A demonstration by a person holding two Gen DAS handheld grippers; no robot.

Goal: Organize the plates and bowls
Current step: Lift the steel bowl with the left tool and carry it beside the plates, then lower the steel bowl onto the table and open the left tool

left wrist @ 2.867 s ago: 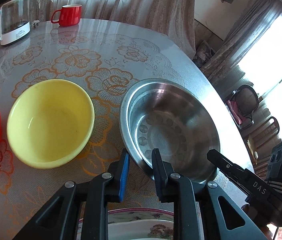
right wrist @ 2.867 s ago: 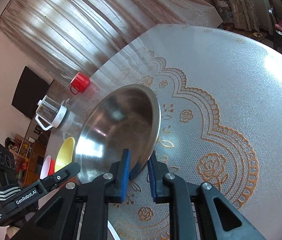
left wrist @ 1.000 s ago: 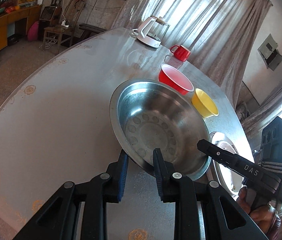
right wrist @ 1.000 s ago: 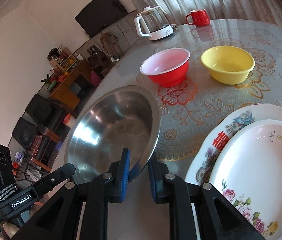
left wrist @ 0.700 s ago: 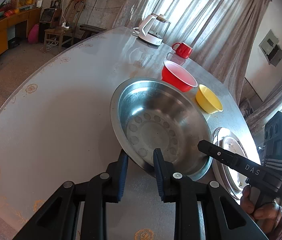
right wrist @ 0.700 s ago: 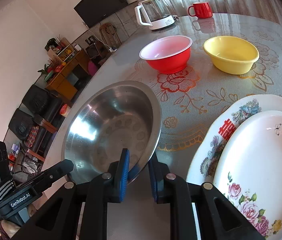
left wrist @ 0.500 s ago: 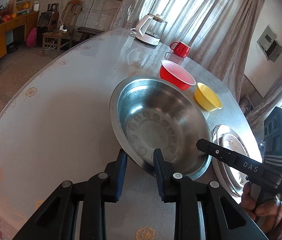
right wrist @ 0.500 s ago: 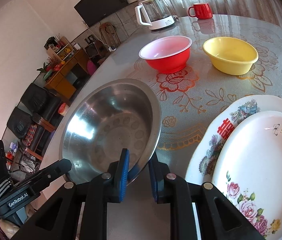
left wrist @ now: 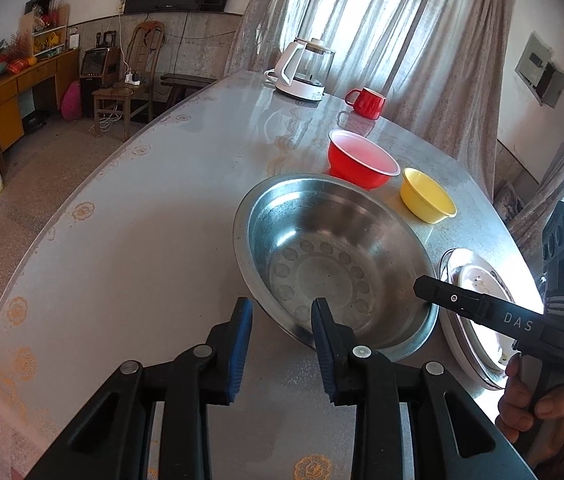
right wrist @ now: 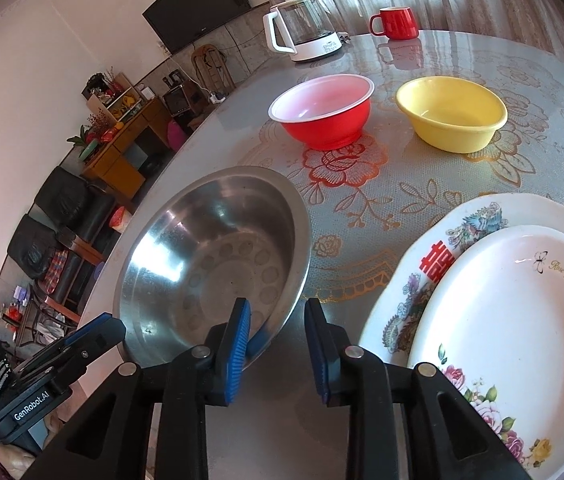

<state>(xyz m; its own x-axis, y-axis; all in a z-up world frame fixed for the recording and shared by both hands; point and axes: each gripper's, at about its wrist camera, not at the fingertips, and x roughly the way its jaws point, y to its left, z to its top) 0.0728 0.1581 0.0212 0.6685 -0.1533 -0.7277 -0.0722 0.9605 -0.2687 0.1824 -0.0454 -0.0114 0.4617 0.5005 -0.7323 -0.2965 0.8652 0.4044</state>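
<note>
A large steel bowl (left wrist: 334, 264) rests on the round table, also in the right wrist view (right wrist: 210, 264). My left gripper (left wrist: 282, 320) is open, its jaws on either side of the bowl's near rim. My right gripper (right wrist: 276, 324) is open at the bowl's opposite rim. A red bowl (right wrist: 324, 110) and a yellow bowl (right wrist: 452, 114) stand farther back. Two stacked floral plates (right wrist: 494, 292) lie to the right of the steel bowl.
A white-and-glass kettle (right wrist: 302, 28) and a red mug (right wrist: 396, 22) stand at the table's far side. The table edge (left wrist: 62, 220) curves along the left, with floor, chairs and cabinets beyond. Curtains hang behind.
Both grippers carried the steel bowl leftward across the table, set it down, and have opened their jaws; half a second ago each was still shut on the rim.
</note>
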